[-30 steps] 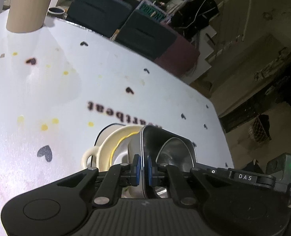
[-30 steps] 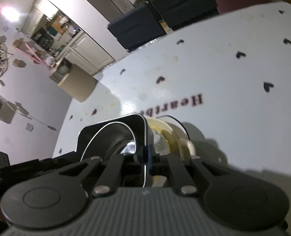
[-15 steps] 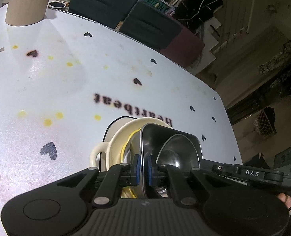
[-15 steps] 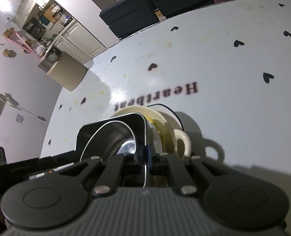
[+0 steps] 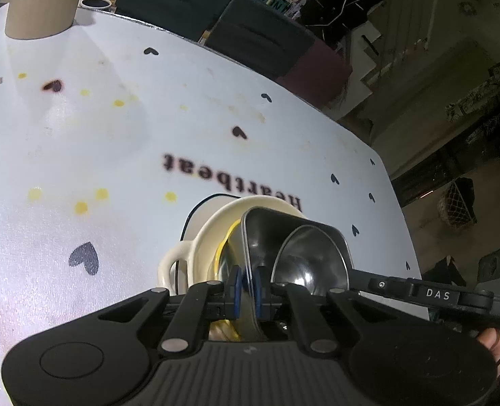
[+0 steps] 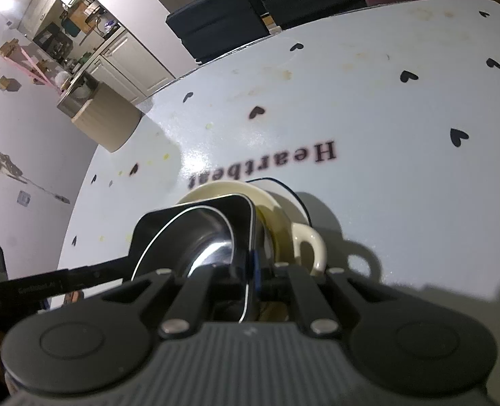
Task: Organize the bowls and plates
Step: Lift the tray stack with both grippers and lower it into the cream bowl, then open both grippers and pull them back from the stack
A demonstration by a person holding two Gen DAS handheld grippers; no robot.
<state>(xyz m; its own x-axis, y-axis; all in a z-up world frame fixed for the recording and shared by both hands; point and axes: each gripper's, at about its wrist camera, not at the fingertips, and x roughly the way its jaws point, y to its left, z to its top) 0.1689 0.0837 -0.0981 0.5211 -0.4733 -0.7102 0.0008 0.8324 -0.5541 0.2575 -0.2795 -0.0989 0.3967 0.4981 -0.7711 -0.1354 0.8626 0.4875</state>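
Note:
A square steel container (image 5: 277, 226) with a round steel bowl (image 5: 309, 264) inside it rests in a cream two-handled bowl (image 5: 196, 237). The cream bowl stands on a white, dark-rimmed plate (image 5: 196, 206). My left gripper (image 5: 246, 286) is shut on the container's left rim. In the right wrist view my right gripper (image 6: 251, 269) is shut on the right rim of the same container (image 6: 189, 211). Beyond that rim show the cream bowl (image 6: 309, 247) and the plate (image 6: 285, 187). Each view shows the other gripper's finger reaching the far rim.
The white table (image 5: 81, 135) bears black hearts, yellow spots and the word "Heartbeat". A beige ribbed canister (image 5: 43, 3) stands at its far left corner, beside a small dark-rimmed cup (image 5: 96, 2). Dark chairs (image 5: 260, 40) line the far edge. The floor drops off at right.
Both grippers keep their hold on the steel container's rims. The views have tipped slightly, and a little more of the cream bowl's far rim shows beyond the container.

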